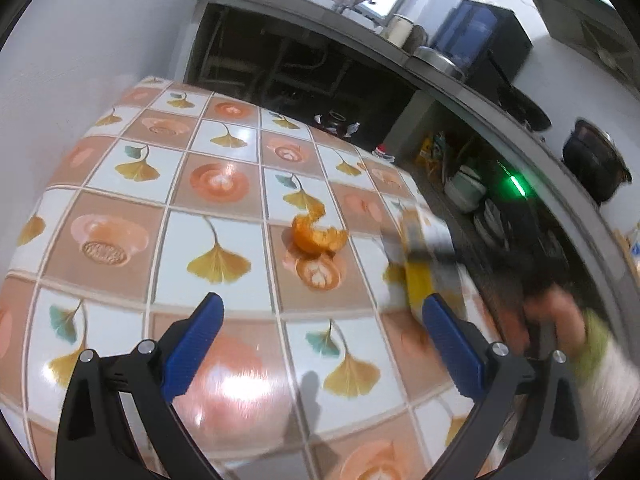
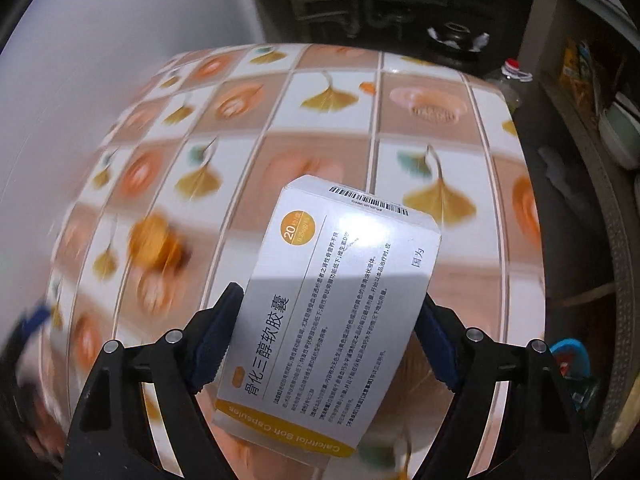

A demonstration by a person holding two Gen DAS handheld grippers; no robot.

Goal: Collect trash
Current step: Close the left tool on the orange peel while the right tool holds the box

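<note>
A white and yellow medicine box (image 2: pixel 352 240) sits upright between the blue pads of my right gripper (image 2: pixel 330 298), which is shut on its two long sides and holds it above the tiled table (image 2: pixel 400 128). An orange peel (image 1: pixel 316 236) lies on the table ahead of my left gripper (image 1: pixel 322 302), which hangs open over the tiles with nothing between its fingers. The peel also shows as a blur (image 2: pixel 156 244) left of the box. In the left wrist view the box (image 1: pixel 420 252) is a blur to the right, with a person's hand (image 1: pixel 548 316) behind it.
A white wall (image 1: pixel 80 60) runs along the table's left side. Beyond the far edge stand a dark jar (image 2: pixel 454 38) and a red-capped bottle (image 2: pixel 510 76). To the right is a counter with a black pot (image 1: pixel 596 160) and bowls (image 1: pixel 466 188) beneath.
</note>
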